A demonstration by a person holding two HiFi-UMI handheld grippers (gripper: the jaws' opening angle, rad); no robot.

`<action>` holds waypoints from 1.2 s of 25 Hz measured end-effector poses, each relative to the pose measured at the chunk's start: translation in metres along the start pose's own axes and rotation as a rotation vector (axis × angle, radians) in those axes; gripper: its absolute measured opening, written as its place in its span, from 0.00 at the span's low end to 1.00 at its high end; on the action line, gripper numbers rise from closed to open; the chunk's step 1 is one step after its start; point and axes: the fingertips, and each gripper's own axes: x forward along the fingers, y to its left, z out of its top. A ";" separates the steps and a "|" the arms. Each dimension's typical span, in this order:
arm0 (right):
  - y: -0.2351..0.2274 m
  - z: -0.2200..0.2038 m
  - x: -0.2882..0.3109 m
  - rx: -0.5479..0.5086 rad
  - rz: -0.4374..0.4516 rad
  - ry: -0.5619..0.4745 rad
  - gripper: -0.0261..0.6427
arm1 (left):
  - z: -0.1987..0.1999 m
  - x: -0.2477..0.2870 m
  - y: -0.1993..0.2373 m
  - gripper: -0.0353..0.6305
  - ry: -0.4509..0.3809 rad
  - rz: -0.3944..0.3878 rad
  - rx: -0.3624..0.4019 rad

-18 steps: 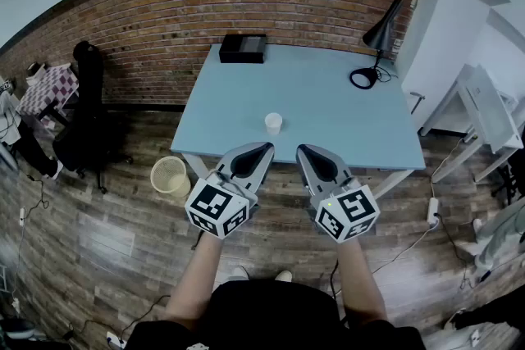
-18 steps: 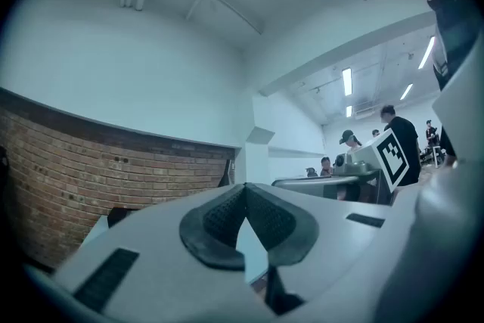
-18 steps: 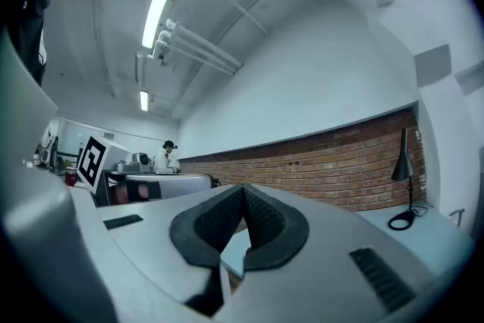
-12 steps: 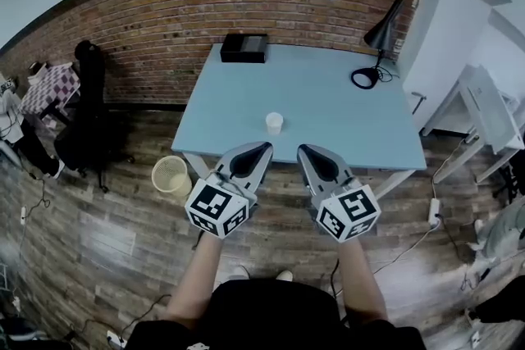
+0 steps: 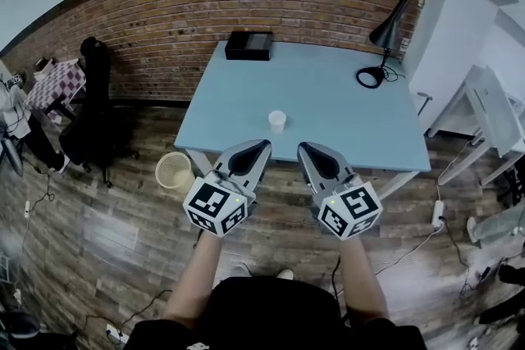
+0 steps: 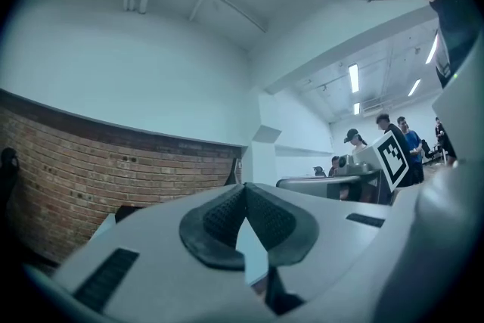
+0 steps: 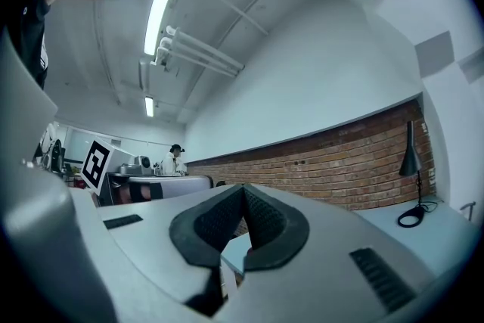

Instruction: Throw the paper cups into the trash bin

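Nothing moved; paper cup [image 5: 277, 120] on table [image 5: 328, 94]; bin [image 5: 173, 170] on floor [image 5: 115, 217]

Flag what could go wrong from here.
1. The left gripper and right gripper are both shut. One must open before reaching the small white paper cup, or it may knock the light cup over on the pale blue table.
2. The cream mesh trash bin sits on the floor off the table's left side and looks narrow, so a cup released from height could miss.

White paper cup [image 5: 277, 120] upright on blue table, wicker trash bin [image 5: 173, 170] on floor beside.
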 end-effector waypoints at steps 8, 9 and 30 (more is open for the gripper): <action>-0.006 -0.009 0.004 0.034 0.032 0.010 0.05 | 0.001 -0.008 0.005 0.06 0.002 0.049 -0.007; -0.006 -0.010 0.007 0.035 0.036 0.013 0.05 | 0.000 -0.009 0.008 0.06 0.005 0.057 -0.008; -0.034 -0.036 0.108 0.023 -0.008 0.085 0.05 | -0.028 0.026 0.109 0.06 0.033 0.012 -0.062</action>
